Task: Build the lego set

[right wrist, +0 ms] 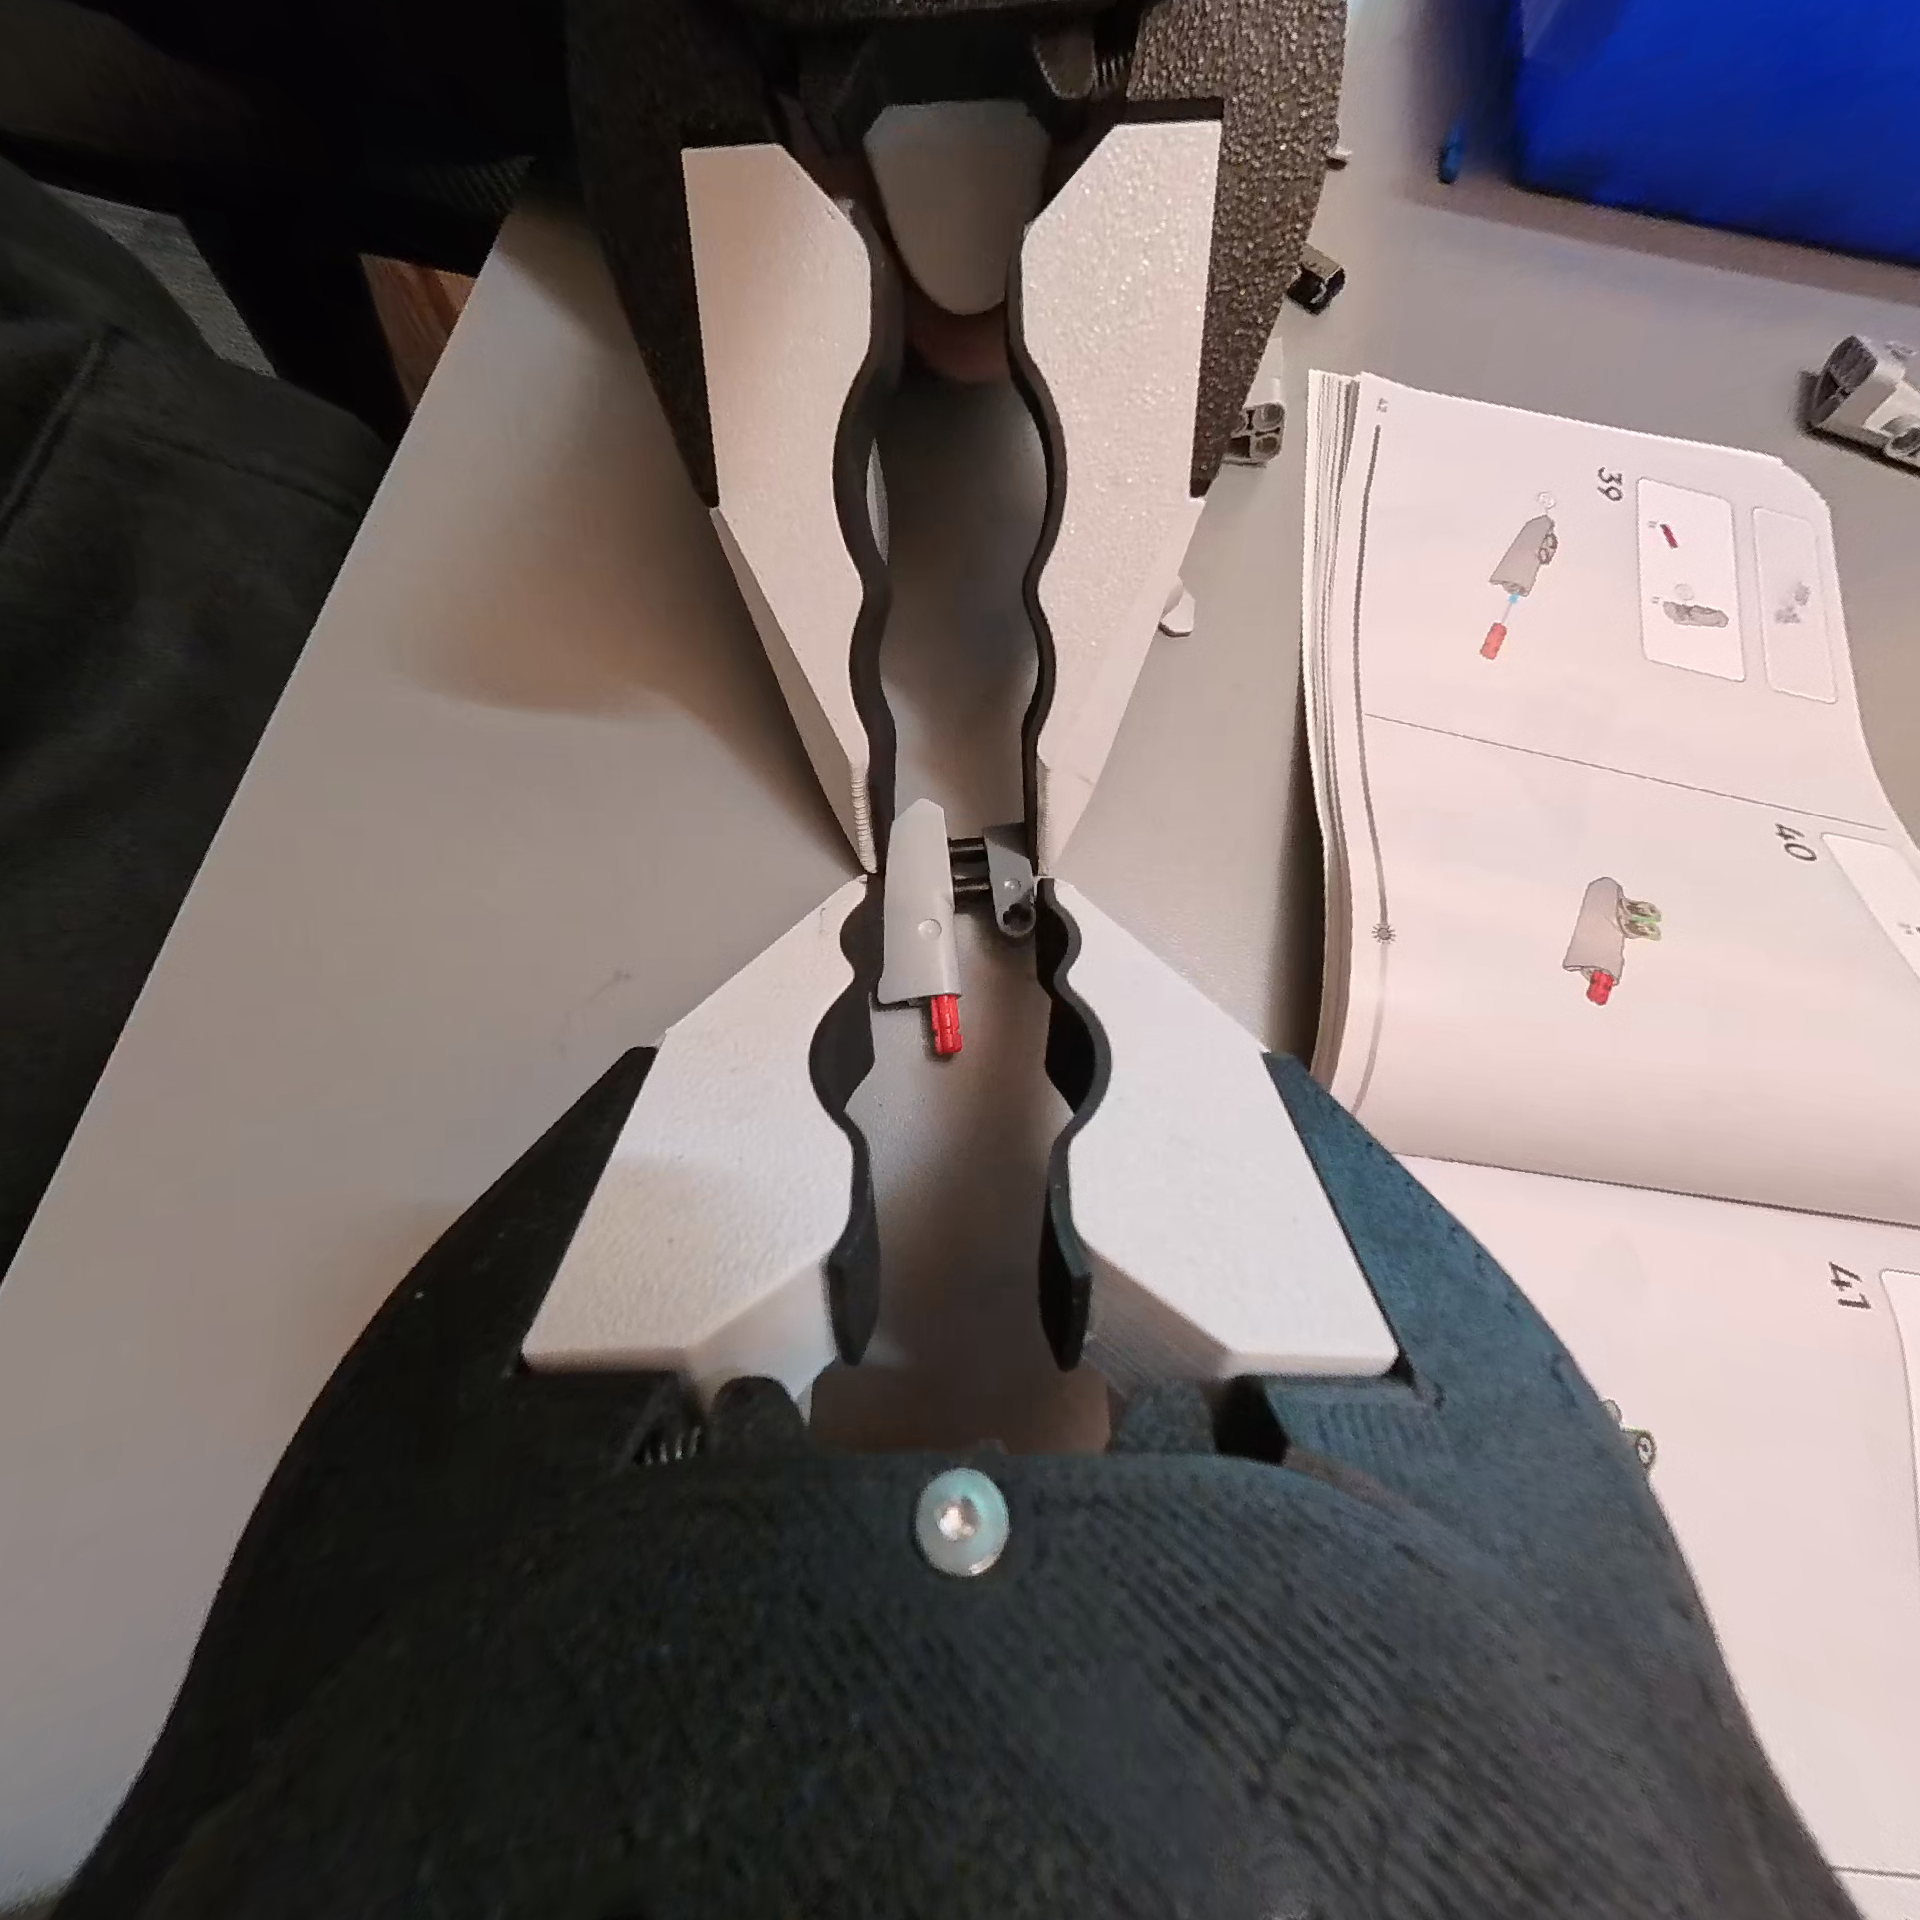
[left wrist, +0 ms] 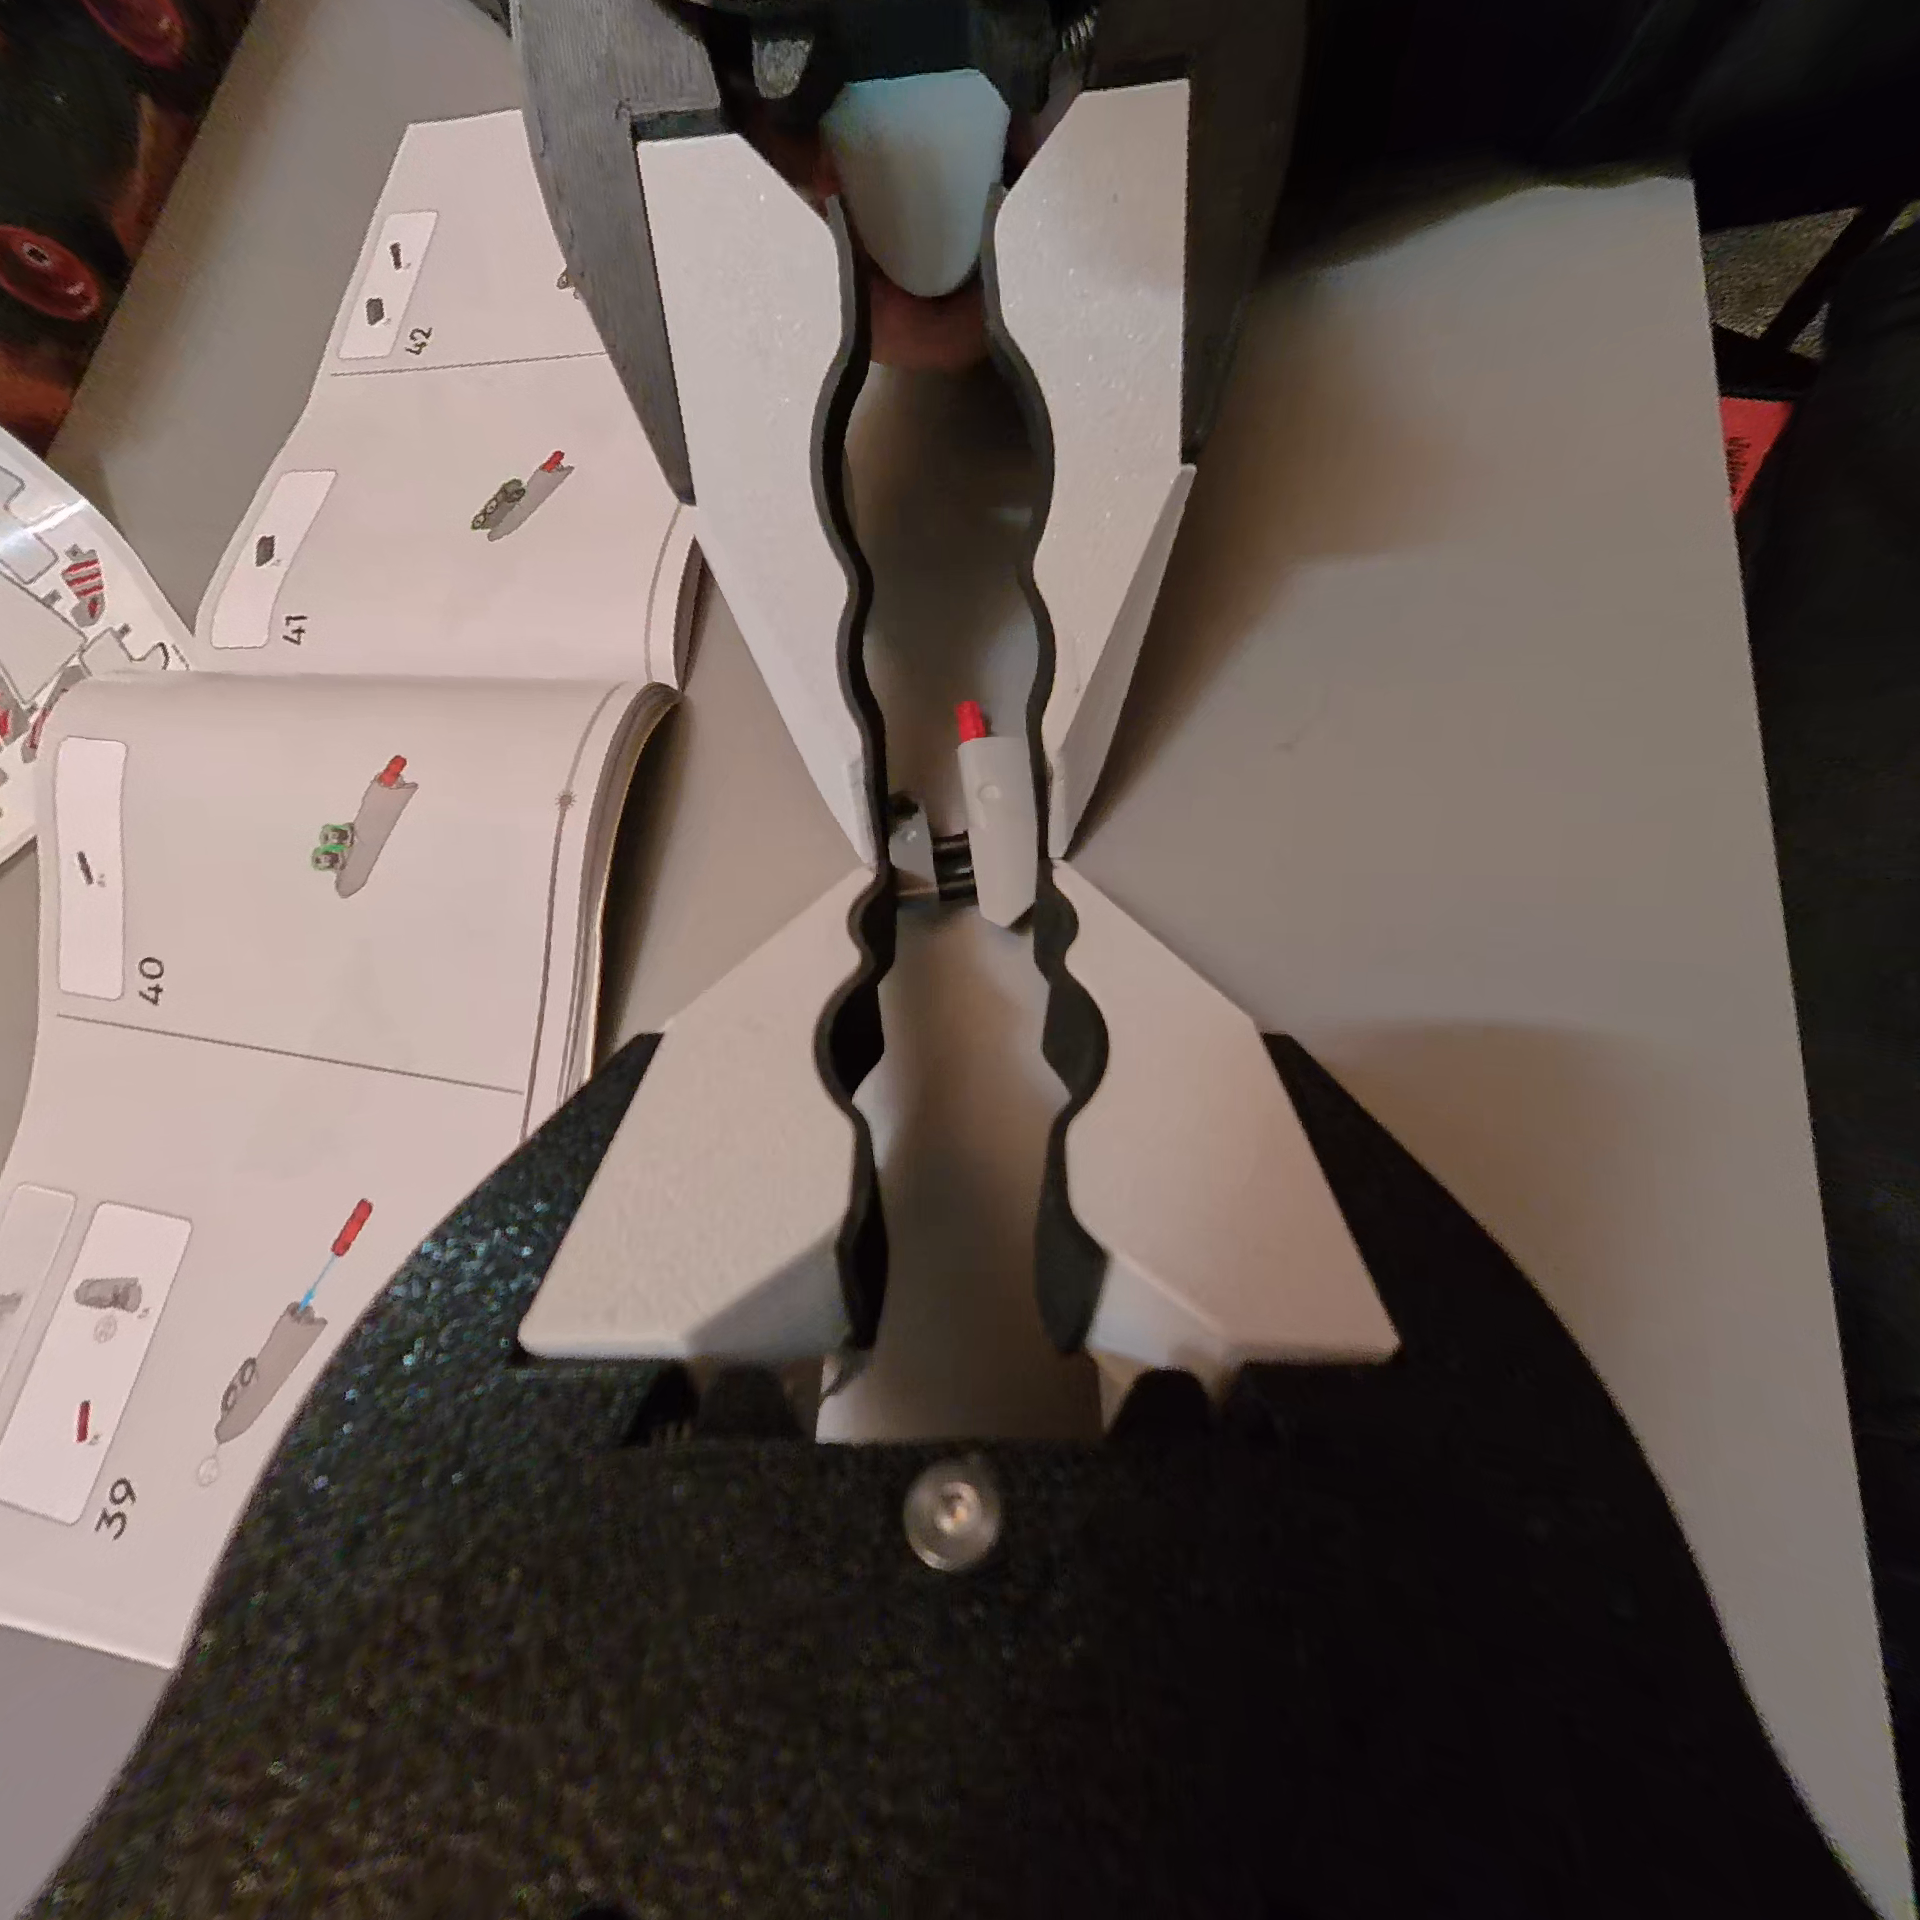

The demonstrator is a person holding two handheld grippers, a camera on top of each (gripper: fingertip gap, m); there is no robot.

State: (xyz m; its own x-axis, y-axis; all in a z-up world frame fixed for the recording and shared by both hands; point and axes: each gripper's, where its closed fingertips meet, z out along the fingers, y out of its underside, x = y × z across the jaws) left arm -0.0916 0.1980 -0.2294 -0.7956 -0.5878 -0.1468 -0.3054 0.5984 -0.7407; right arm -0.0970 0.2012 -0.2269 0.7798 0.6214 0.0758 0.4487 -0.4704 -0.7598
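Note:
A small lego assembly is held above the white table [left wrist: 1403, 727]. It is a light grey curved panel [left wrist: 1000, 821] with a red pin [left wrist: 969, 719] in one end, joined by black pins to a dark grey connector [left wrist: 907, 836]. My left gripper [left wrist: 966, 888] and right gripper [left wrist: 961, 847] meet tip to tip, and both are shut across the assembly. In the right wrist view the panel [right wrist: 920, 914] lies against the left finger of my right gripper [right wrist: 951, 883]. The connector [right wrist: 1013, 883] is against its right finger, and the red pin [right wrist: 945, 1023] points back toward the camera.
An open instruction booklet [left wrist: 312, 883] lies on the table beside the grippers and also shows in the right wrist view [right wrist: 1558, 779]. A sticker sheet [left wrist: 52, 582] and red wheels [left wrist: 47, 275] are beyond it. Loose grey pieces [right wrist: 1870, 384] and a blue box [right wrist: 1714, 104] are farther off. The table edge [right wrist: 312, 644] is close. The grippers are tip to tip, or close to it.

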